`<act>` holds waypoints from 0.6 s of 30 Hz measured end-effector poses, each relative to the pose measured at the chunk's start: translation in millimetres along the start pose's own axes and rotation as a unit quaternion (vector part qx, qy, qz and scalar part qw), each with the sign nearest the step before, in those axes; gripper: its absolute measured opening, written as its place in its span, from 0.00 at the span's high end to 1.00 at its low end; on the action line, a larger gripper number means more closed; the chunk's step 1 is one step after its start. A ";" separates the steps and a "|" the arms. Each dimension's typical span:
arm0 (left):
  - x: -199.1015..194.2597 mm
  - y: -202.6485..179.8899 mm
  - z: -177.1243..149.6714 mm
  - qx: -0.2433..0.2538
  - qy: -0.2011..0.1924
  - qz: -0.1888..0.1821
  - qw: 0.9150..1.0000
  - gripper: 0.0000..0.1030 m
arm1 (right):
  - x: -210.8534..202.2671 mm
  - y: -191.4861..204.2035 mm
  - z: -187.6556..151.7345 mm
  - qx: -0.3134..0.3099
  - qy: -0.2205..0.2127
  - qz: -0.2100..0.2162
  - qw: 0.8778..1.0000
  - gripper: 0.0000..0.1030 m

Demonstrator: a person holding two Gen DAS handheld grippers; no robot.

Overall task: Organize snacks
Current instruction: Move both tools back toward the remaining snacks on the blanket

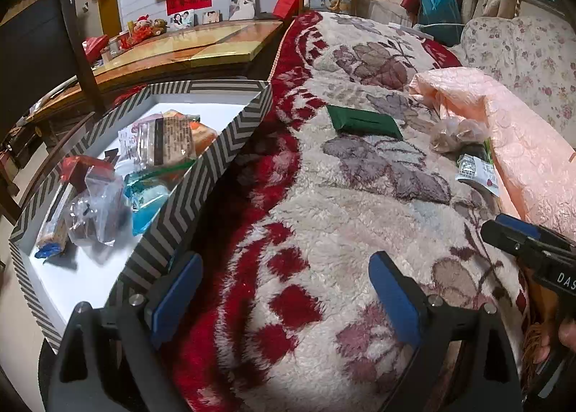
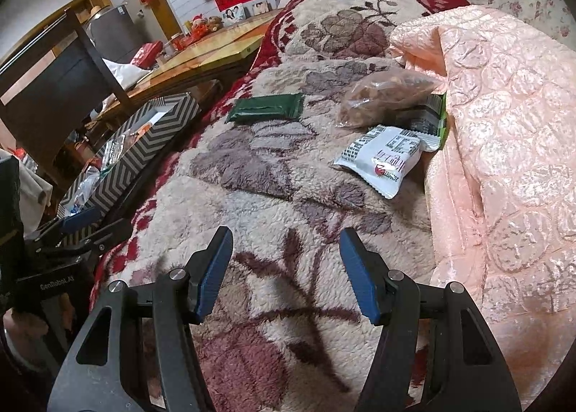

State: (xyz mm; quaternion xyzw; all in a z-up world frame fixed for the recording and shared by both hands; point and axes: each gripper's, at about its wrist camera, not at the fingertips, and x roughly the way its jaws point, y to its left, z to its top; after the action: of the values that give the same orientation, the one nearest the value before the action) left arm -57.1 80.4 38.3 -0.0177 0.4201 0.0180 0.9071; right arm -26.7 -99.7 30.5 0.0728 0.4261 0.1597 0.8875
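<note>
Both sets of jaws are spread wide with nothing in them: left gripper (image 1: 284, 289), right gripper (image 2: 286, 271), hovering over the floral fleece blanket (image 2: 252, 196). From the right one, white snack packet (image 2: 381, 163) sits at 1 o'clock, clear nut bag (image 2: 385, 97) behind it, dark green packet (image 2: 266, 108) at 12. Chevron box (image 1: 201, 192) with snacks is at 10 o'clock of the left.

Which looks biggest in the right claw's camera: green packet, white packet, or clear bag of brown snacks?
1. White packet, though it lies nearest the camera, which may flatter it.
2 and 3. Clear bag of brown snacks and green packet look alike; unranked.
</note>
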 end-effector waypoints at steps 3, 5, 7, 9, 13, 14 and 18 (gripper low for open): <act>0.3 0.5 0.0 -0.001 0.001 0.000 1.000 0.08 | 1.4 0.7 -0.1 0.000 0.003 0.001 1.000 0.40; 0.8 0.5 -0.1 -0.001 0.002 0.000 1.000 0.08 | 1.9 0.5 -0.1 0.000 0.003 0.001 1.000 0.40; 1.2 0.7 -0.5 -0.001 0.003 -0.001 1.000 0.08 | 2.6 0.1 0.0 0.001 0.005 0.003 1.000 0.40; 1.6 0.7 -0.7 0.000 0.003 -0.002 1.000 0.08 | 4.1 0.4 -0.4 0.001 0.007 0.003 1.000 0.40; 1.7 0.6 -0.9 -0.001 0.003 -0.002 1.000 0.08 | 5.7 2.0 -1.1 -0.002 0.009 0.004 1.000 0.40; 1.8 0.4 -1.0 -0.001 0.004 -0.003 1.000 0.08 | 5.5 2.5 -0.9 -0.003 0.008 0.002 1.000 0.40; 2.0 -0.1 -0.6 0.000 0.004 -0.005 1.000 0.08 | 4.3 3.9 -0.5 -0.005 0.004 0.002 1.000 0.40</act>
State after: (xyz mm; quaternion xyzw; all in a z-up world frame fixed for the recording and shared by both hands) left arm -56.3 80.2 36.4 -0.0196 0.4240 0.0136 0.9053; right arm -25.4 -94.6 28.1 0.0690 0.4284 0.1642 0.8858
